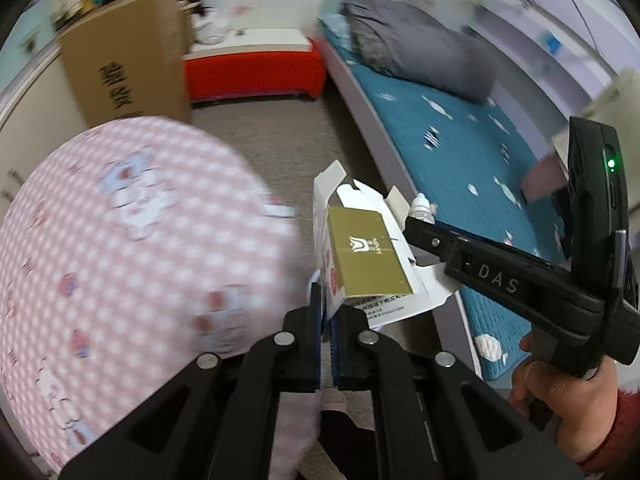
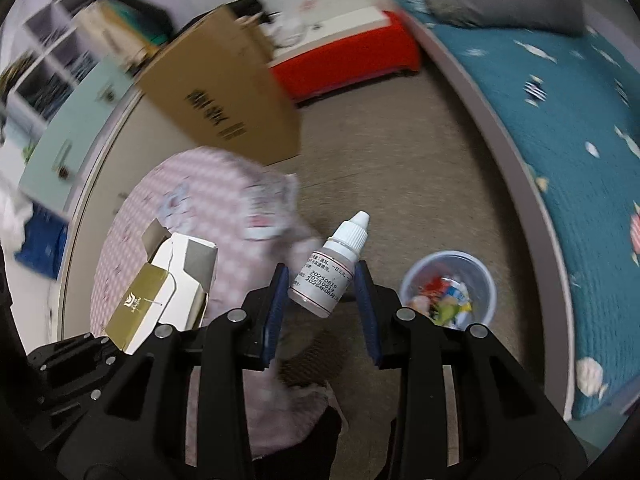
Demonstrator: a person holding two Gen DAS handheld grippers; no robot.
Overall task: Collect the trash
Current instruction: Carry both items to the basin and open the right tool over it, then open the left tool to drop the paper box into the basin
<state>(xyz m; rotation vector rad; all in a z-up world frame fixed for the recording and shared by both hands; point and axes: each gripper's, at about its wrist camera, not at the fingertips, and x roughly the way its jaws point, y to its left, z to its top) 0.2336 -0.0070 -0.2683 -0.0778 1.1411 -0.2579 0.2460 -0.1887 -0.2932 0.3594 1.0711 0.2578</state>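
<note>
We pinch the opened white-and-gold cardboard carton (image 1: pixel 370 264) in our closed left gripper (image 1: pixel 326 314); our right gripper (image 2: pixel 320 280), part-open, clamps the small white-capped plastic dropper bottle (image 2: pixel 330 270) between its pads.

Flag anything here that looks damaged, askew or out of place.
The gold-and-white carton pinched in the left gripper is torn open, its flaps splayed. The dropper bottle sits tilted between the right gripper's pads. The bin stands upright on the floor; nothing has spilled.
</note>
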